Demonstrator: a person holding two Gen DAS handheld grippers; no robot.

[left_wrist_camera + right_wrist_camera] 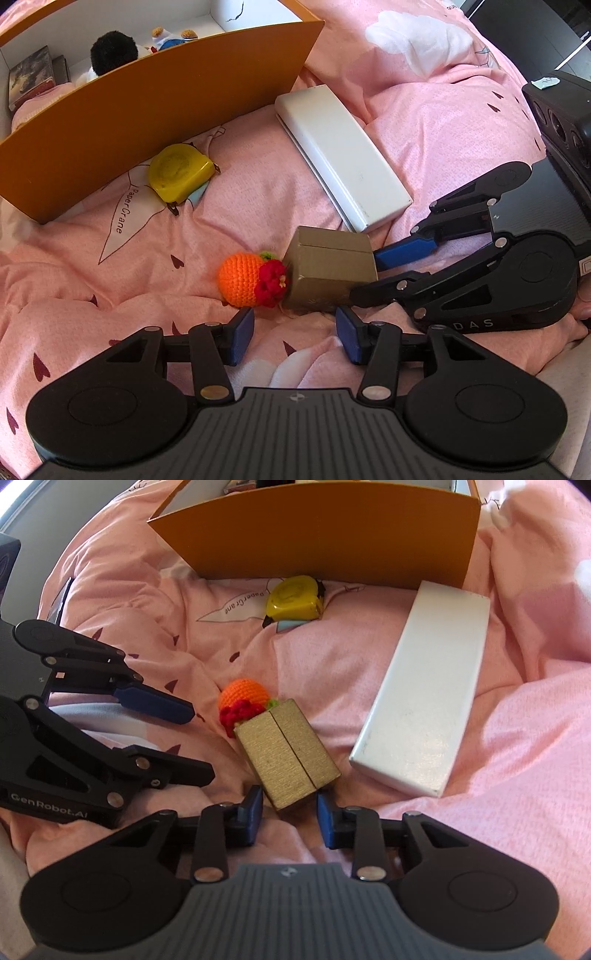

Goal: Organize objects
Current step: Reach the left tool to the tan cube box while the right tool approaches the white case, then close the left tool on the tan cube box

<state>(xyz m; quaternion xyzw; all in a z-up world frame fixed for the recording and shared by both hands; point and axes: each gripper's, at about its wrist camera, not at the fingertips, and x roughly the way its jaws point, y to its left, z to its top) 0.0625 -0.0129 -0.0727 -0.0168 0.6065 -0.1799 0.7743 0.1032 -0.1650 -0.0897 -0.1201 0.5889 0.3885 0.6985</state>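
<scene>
A small gold cardboard box [284, 749] lies on the pink bedspread [517, 775]. My right gripper [288, 808] straddles its near end, and both blue pads sit against its sides. In the left wrist view that gripper [364, 275] comes in from the right and clamps the gold box [332, 266]. A crocheted orange with a red flower [243, 278] rests against the box's far end. My left gripper [295, 332] hangs open just in front of the orange, with nothing between its fingers. In the right wrist view the left gripper [201, 742] is at the left.
An orange-walled storage box [166, 92] stands behind, holding plush toys and small boxes. A yellow tape measure [181, 171] lies against its wall. A long white box [343, 155] lies to the right. A black speaker [561, 107] sits at the far right edge.
</scene>
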